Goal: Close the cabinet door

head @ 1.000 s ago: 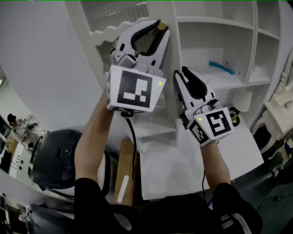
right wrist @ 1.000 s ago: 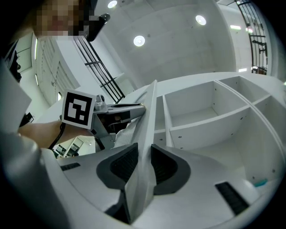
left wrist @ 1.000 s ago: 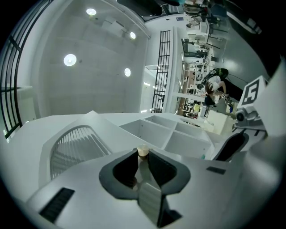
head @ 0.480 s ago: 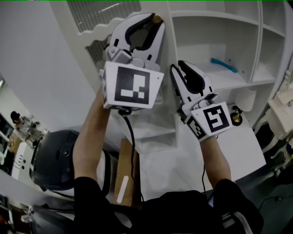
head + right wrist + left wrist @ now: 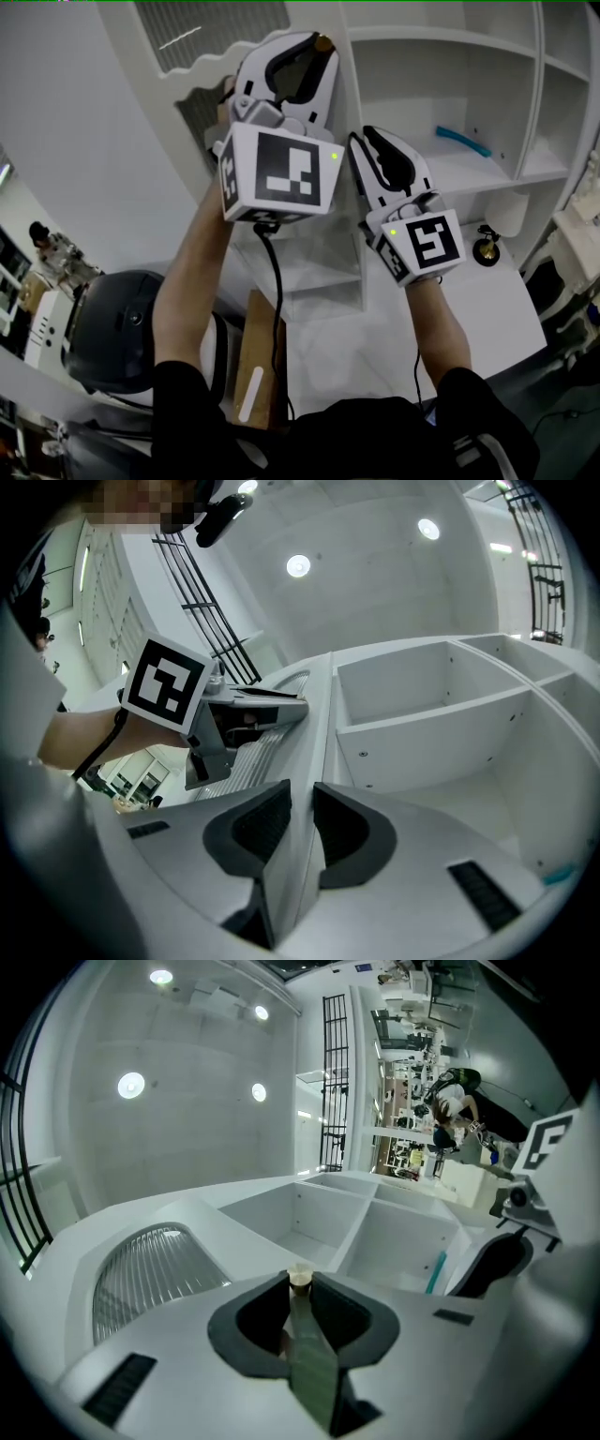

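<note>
**Spotter:** What's around you?

**Operator:** A white wall and open white shelves (image 5: 450,89). The cabinet door (image 5: 211,28) stands open left of them. My left claw (image 5: 319,49) is clenched on its brass knob (image 5: 322,42). My right claw (image 5: 364,138) is closing on the door's edge, which fills its gap.

**Spotter:** Which step?

**Operator:** Swinging it shut, I'd judge. Next I push both claws steadily toward the shelves, then let go.

White left gripper (image 5: 309,42), black cable (image 5: 273,267), black sleeves (image 5: 183,412).
</note>
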`<state>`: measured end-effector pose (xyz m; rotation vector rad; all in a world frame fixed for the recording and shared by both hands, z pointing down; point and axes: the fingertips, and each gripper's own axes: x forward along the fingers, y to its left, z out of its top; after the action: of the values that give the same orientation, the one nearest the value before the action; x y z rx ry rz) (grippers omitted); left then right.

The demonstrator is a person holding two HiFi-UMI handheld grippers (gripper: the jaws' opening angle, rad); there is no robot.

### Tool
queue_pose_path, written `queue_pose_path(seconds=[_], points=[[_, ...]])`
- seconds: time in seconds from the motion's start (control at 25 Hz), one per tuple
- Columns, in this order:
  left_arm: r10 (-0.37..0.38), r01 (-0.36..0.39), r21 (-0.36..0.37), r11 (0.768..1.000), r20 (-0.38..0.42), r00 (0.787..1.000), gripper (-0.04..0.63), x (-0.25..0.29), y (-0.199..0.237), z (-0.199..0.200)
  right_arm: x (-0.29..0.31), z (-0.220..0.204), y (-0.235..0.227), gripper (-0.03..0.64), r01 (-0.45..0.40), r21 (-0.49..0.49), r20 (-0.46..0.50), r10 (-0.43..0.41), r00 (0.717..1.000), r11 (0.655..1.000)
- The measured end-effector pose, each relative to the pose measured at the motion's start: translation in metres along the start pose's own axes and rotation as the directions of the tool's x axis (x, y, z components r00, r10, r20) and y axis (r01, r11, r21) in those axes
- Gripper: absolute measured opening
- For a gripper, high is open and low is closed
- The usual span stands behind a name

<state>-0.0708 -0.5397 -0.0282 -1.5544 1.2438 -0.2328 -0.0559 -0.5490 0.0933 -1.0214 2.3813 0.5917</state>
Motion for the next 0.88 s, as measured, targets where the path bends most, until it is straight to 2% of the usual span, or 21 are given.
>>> queue_pose_path(seconds=[0.44, 0.64, 0.88], points=[[0.056, -0.056, -0.002, 0.998, -0.051, 0.997, 0.080, 0.013, 0.001, -0.016, 0.016, -0.013, -0.007, 0.089, -0.006, -0.008, -0.018, 0.006, 1.000, 1.000], [0.069, -0.070, -0.015, 0.997, -0.047, 0.997, 0.080, 0.016, 0.001, -0.020, 0.019, -0.016, -0.009, 0.089, 0.010, -0.022, -0.026, -0.011, 1.000, 1.000], [0.118, -0.120, -0.052, 0.991, -0.047, 0.992, 0.081, 0.012, 0.001, -0.022, 0.019, -0.017, -0.008, 0.089, 0.012, -0.049, -0.061, -0.015, 0.998, 0.999]])
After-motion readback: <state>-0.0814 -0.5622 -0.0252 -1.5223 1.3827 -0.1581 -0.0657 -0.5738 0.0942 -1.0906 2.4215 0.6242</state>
